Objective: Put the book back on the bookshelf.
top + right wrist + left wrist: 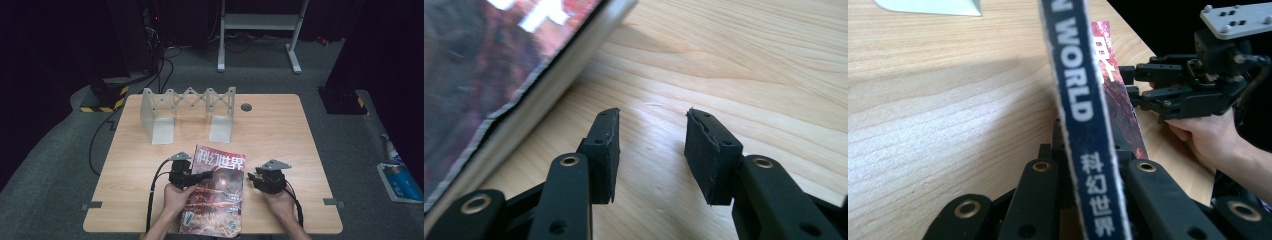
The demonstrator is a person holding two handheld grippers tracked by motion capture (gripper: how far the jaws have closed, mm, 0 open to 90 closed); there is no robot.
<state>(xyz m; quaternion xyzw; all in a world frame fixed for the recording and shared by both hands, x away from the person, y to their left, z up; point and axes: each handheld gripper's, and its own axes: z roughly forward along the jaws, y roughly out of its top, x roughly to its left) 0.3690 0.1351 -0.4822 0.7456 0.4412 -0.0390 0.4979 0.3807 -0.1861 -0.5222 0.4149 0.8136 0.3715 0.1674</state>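
Surface (280,125): wood, w/ a grey zigzag rack (187,112) standing far left-centre. Your magazine (216,190) lies near-centre, cover up, just btwn your two hands. Your left hand-held gripper (202,176) is clamped tight on the mag's left edge; in the left gripper view the spine (1083,120) runs up btwn its jaws. Your right hand-held gripper (251,176) sits just right of the mag, jaws apart, nothing in them, not touching it; bare wood shows btwn the pads (606,150).

The high view looks forward and down over the whole table (280,130). Each gripper view sits low and close along its own jaws, and all three share the magazine (215,192).
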